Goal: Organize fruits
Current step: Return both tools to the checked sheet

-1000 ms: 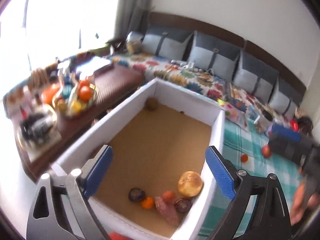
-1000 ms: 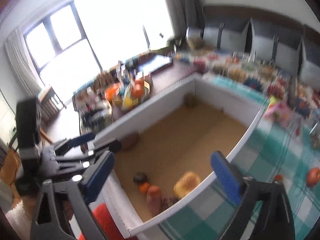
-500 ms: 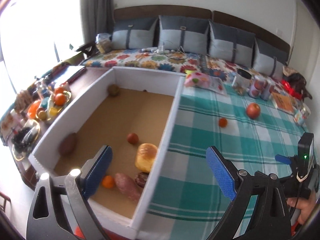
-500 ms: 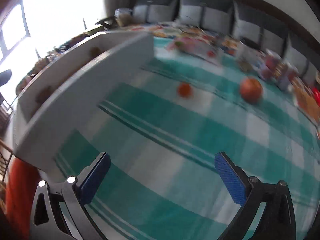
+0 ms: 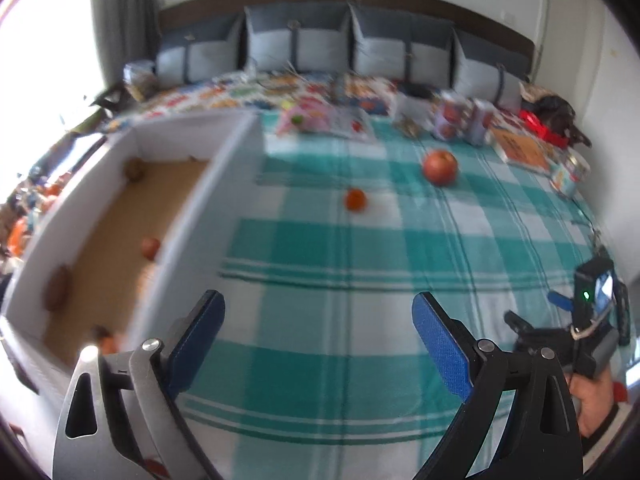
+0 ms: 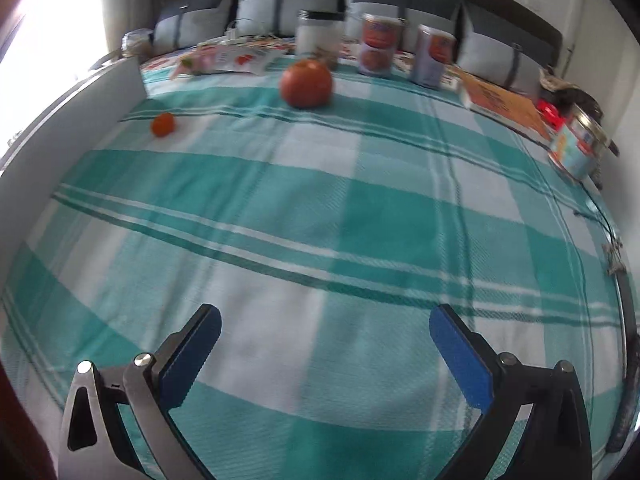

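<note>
Both grippers spread over the checked tablecloth (image 6: 360, 184).
Left gripper (image 5: 318, 332) and right gripper (image 6: 325, 340) hold nothing; apple (image 6: 306, 83) and small orange (image 6: 163, 124) lie far, white box (image 5: 208, 204) left.

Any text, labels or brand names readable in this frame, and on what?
None can be read.
Two cans: printed labels, blurred.
Orange book: cover print too blurred.
Tin: pattern only, no legible words.
Packets: print too small.

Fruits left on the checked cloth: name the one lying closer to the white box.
The small orange fruit. It sits near the white box wall, while the big red fruit rests farther off, toward the cans.
</note>
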